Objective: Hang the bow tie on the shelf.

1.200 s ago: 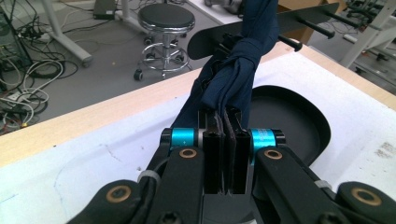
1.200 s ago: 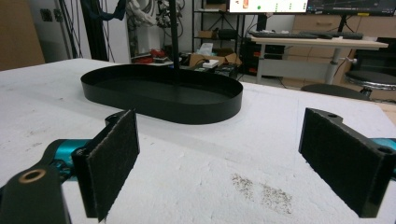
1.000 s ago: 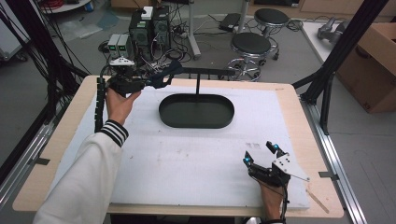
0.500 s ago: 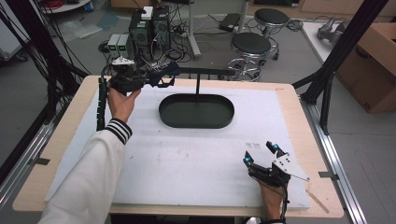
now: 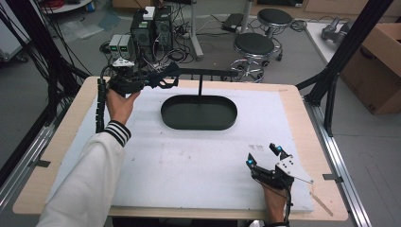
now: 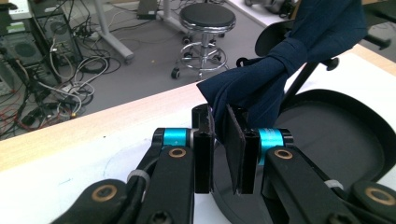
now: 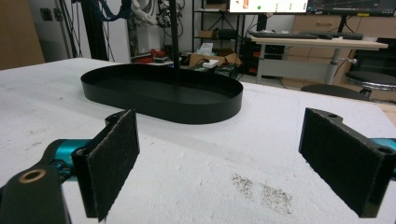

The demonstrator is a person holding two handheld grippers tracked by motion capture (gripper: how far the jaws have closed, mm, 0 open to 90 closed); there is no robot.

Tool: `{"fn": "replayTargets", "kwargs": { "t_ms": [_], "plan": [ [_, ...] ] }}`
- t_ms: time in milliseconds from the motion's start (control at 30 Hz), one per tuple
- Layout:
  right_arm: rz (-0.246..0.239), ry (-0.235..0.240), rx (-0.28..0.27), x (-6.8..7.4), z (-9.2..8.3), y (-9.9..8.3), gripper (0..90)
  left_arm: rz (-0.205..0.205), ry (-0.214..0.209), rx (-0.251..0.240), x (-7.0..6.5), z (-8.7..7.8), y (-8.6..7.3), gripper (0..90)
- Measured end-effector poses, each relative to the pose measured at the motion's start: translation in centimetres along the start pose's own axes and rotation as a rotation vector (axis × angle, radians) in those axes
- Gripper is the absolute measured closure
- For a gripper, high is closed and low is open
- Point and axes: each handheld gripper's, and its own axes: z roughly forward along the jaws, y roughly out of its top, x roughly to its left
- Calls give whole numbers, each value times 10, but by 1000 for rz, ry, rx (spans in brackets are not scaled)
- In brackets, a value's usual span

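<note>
Hanging a dark blue cloth (image 6: pixel 275 70) over the left end of the crossbar (image 5: pixel 208 72) of a thin black stand, high above the far left part of the counter (image 5: pixel 189 179). Easing the left hand-held gripper (image 5: pixel 170 78) off it: jaws just having been opening, now parted by a narrow slit, with the cloth's knotted end reaching in between the pad tips but no longer looking pinched. Resting the right hand-held gripper (image 5: pixel 262 155) on the near right of the counter, jaws spread wide and holding nothing, well apart from the work. Judging the main risk as the cloth slipping off the bar: draping close to the bar's free end, bunching unevenly, and so probably sliding leftward once released. Judging a second risk as snagging: drawing the left gripper back while the rough pads are catching the fabric, thereby dragging the cloth off again. Also risking a knock against the slender post (image 5: pixel 200 85), rocking the stand in its black oval tray (image 5: pixel 198 126) and shaking the cloth loose. Falling on the right, landing in the tray; falling on the left, probably dropping onto the bare counter or over its far edge to the floor. Having no second grip ready for a catch, given the right gripper's distance.
</note>
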Motion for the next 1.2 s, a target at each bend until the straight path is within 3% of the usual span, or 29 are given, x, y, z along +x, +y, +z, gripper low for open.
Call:
{"fn": "replayTargets", "kwargs": {
  "t_ms": [167, 500, 567, 633, 700, 733, 1000, 1200],
  "plan": [
    [-3, 1, -1, 0, 0, 0, 112, -6, 6, -15, 2, -2, 0, 714],
    [-3, 0, -2, 0, 0, 0, 112, 1, -15, -32, 1, -4, 0, 629],
    [-6, 0, -1, 0, 0, 0, 112, 18, -13, -46, -1, -6, -1, 565],
    [-5, 1, -1, 0, 0, 0, 112, 38, 26, -44, -4, -8, -4, 482],
    [-6, 1, -1, 0, 0, 0, 112, 88, 50, -36, -7, -12, -7, 346],
    [-7, 0, 0, 0, 0, 0, 112, 106, 48, -46, -7, -14, -10, 322],
    [-12, 4, 0, 0, 0, 0, 112, 133, -36, -137, -10, -47, -31, 255],
    [-14, 5, 2, 1, 0, 0, 112, 120, -90, -202, -5, -77, -57, 249]
  ]
}}
